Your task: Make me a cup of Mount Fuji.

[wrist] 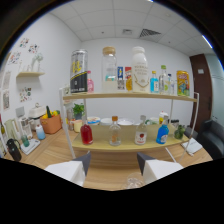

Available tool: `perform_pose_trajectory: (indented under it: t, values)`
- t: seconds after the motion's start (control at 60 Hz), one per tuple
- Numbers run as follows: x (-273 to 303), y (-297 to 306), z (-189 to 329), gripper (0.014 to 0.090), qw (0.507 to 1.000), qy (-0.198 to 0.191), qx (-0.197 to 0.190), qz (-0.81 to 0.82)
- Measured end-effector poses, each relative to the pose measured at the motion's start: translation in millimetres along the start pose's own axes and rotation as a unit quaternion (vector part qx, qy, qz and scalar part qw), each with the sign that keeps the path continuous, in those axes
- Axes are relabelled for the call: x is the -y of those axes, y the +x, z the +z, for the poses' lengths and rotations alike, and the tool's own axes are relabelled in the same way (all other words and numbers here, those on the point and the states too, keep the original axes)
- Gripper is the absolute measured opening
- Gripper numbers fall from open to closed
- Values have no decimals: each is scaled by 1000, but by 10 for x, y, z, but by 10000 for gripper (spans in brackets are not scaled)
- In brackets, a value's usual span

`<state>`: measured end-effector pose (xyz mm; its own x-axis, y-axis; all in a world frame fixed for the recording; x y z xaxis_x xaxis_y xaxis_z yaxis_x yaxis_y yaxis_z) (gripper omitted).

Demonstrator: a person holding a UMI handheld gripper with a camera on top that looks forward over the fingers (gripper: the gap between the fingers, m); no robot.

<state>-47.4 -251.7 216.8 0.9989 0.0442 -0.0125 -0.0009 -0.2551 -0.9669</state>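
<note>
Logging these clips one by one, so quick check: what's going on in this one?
A person is holding the tongs in front of a two-tier wooden shelf of drinks. The tongs are open and hold nothing. The top tier carries tall bottles and cans; the lower tier has small bottles, among them a red bottle and a blue bottle. The shelf lies beyond the fingers, so nothing has been picked yet.

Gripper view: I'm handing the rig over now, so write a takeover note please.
Gripper: open, holding nothing, facing the two-tier shelf.
Lower tier: red bottle, two clear bottles with red labels, blue bottle. Taller bottles and a black can stand on top.
A clear glass sits just ahead of the fingers.
Done: nothing visibly picked.
Left: the whole drink.
</note>
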Motion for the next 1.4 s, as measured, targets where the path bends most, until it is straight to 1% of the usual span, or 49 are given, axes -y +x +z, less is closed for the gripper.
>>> perform_pose_trajectory:
  t: [0.1,0.2,0.283,0.367,0.417,0.467,0.55,0.567,0.583,0.817,0.967,1.067,1.15,1.283,1.4]
  values:
    - [214,-18,374,863,1000,20,-3,1]
    - [332,21,757,843,1000,28,-9,3]
    - [350,29,1008,797,1000,28,-13,1]
    - [283,11,1249,724,1000,16,-12,-5]
    - [224,1,1362,657,1000,10,-15,-11]
    - [146,26,1440,576,1000,1,-22,-16]
    - [99,56,1535,408,999,-11,-31,-15]
    - [81,72,1533,380,999,-9,-33,-14]
    - [77,78,1537,370,999,-10,-34,-13]
    - [93,79,1445,349,999,-14,-36,-6]
    - [205,-50,1152,348,1000,2,-21,-9]
    - [167,-140,908,349,1000,7,-13,-2]
    - [11,-196,713,348,1000,1,-10,9]
    - [-340,-314,490,348,999,-17,7,48]
    - [-498,-436,379,348,983,-33,41,178]
